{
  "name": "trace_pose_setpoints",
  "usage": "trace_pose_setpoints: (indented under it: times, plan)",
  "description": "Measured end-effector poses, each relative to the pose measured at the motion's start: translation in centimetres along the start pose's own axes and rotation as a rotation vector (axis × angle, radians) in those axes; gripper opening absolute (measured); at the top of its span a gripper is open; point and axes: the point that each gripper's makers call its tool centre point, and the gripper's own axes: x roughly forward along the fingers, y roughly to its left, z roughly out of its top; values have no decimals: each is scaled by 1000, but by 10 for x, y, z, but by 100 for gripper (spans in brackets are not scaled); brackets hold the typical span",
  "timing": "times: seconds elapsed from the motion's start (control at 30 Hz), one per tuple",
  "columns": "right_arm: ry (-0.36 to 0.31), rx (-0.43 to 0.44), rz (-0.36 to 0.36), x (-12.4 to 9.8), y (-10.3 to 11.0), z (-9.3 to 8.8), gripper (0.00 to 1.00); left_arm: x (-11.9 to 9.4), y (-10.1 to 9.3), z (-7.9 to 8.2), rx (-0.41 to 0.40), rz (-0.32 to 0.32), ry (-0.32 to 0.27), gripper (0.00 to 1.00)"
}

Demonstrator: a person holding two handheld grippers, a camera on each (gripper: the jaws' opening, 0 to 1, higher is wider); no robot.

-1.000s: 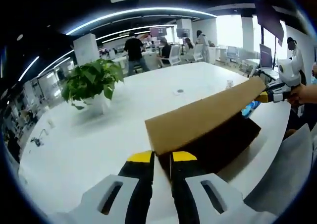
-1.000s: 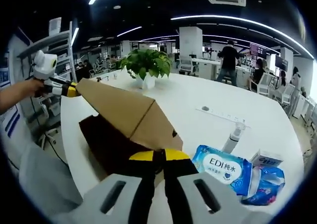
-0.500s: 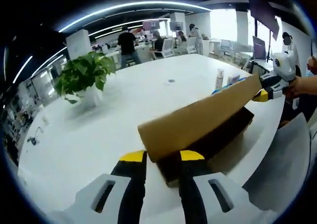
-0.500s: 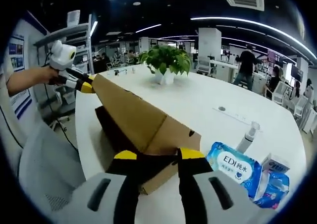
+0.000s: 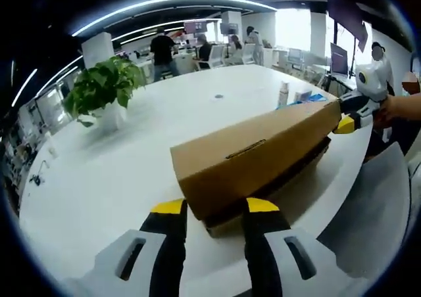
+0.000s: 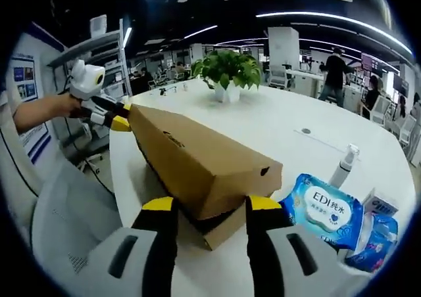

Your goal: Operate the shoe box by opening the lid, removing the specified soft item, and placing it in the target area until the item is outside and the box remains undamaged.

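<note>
A brown cardboard shoe box [image 5: 256, 156] lies on the white table [image 5: 131, 159], its lid [image 6: 197, 156] down over the darker base [image 6: 223, 228] and sitting slightly askew. My left gripper [image 5: 216, 208] is open at one short end of the box, with the lid's corner just beyond its yellow fingertips [image 5: 168, 207]. At the opposite short end, my right gripper [image 6: 210, 205] is open the same way. Each gripper also appears in the other's view, held by a hand: the right gripper [image 5: 352, 116] and the left gripper [image 6: 108, 116], both at the lid's far ends. The box's contents are hidden.
A potted green plant [image 5: 105, 90] stands on the table beyond the box. Beside the box lie a blue EDI wipes pack [image 6: 325, 211], a small spray bottle [image 6: 345, 165] and a small carton [image 6: 381, 208]. Grey chair backs [image 6: 72, 211] are at the table's edge. People stand far back.
The lid, held up at a steep tilt before, has come down onto the box. Both grippers' jaws have spread apart and let go of the lid's edge.
</note>
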Motion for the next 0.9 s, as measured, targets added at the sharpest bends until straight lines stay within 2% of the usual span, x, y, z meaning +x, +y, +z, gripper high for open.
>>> trace_pose_setpoints:
  times: [0.43,0.53,0.9]
  plan:
    - [32,0,21,6,5,-15,43,9,-7,-18,-17,-23,40,36]
    - [35,42,35,7,7,-17,45,11,-9,-23,-18,-33,55,36]
    - [63,13,23,12,6,-27,45,19,-12,-34,-10,-35,87,37]
